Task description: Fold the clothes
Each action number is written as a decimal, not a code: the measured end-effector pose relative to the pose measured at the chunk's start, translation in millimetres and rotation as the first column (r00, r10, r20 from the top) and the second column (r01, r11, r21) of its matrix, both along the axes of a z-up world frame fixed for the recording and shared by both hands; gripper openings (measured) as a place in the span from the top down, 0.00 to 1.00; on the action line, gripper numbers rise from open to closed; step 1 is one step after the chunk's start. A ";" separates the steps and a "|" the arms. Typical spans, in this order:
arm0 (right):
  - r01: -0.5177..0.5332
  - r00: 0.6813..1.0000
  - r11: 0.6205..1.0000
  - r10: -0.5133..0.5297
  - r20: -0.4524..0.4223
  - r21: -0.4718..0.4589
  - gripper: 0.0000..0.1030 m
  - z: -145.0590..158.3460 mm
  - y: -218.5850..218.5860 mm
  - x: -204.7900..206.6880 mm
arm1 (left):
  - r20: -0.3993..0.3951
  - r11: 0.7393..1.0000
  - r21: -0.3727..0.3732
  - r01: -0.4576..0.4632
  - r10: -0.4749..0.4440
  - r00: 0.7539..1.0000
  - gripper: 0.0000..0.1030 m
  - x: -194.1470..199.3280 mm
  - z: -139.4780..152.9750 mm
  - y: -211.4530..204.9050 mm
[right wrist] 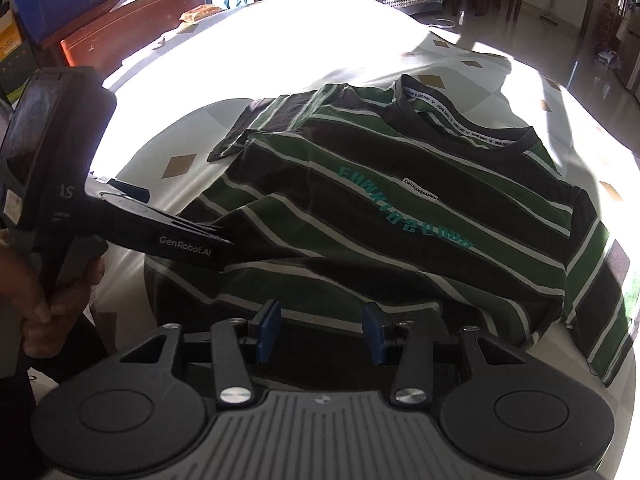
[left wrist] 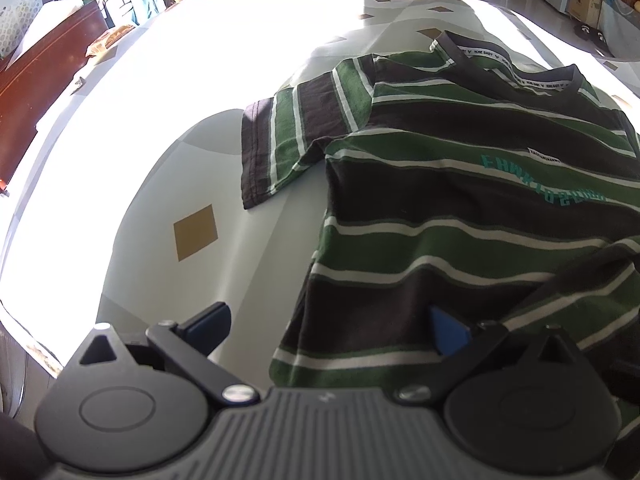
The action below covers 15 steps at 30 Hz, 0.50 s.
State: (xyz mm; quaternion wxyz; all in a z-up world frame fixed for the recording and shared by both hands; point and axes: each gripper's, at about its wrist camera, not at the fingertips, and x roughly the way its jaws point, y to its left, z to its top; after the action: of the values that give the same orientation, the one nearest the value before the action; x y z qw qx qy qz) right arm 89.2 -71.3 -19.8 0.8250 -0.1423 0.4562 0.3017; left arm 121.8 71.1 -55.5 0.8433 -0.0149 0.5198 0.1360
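The table (right wrist: 280, 40), covered in a pale cloth with tan diamonds, is carrying the whole job, and strong sunlight is washing out its far half. The striped T-shirt (right wrist: 400, 216) is lying front-up across the shaded near half, collar pointing away, 1 sleeve spreading flat on the cloth and the other draping toward the table's edge; no fold is showing yet, so the work is judged to be at its start. The left gripper (left wrist: 328, 328) is standing with jaws released and wide, straddling the shirt's near side edge, 1 pad over bare cloth and 1 over fabric, gripping nothing. The right gripper (right wrist: 324, 332) is hovering over the hem region with its jaws parted and nothing between them. Risks, as judged: the left jaws, closing here, are likely to pinch the tablecloth along with the shirt and drag both; a grasp taking only the top layer would be leaving the back panel behind and skewing the fold; uneven lifting by the 2 hands would be bunching the stripes.
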 end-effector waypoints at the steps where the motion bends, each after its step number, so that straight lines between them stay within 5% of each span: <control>1: -0.033 0.999 0.999 0.033 0.000 0.002 0.59 -1.6 6.1 -7.7 | 0.002 1.000 0.002 0.000 0.000 1.000 0.01 0.3 0.7 0.3; 15: -0.269 0.960 0.961 0.273 0.066 -0.055 0.59 -27.7 71.2 -56.1 | 0.020 0.998 -0.051 -0.020 0.021 1.000 0.01 -2.1 8.8 12.7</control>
State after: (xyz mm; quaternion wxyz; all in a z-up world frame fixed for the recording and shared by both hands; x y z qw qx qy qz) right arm 33.1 -0.1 -47.5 0.7885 -0.2329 0.4088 0.3961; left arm 119.6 83.8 -46.8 0.8464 -0.0432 0.5142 0.1313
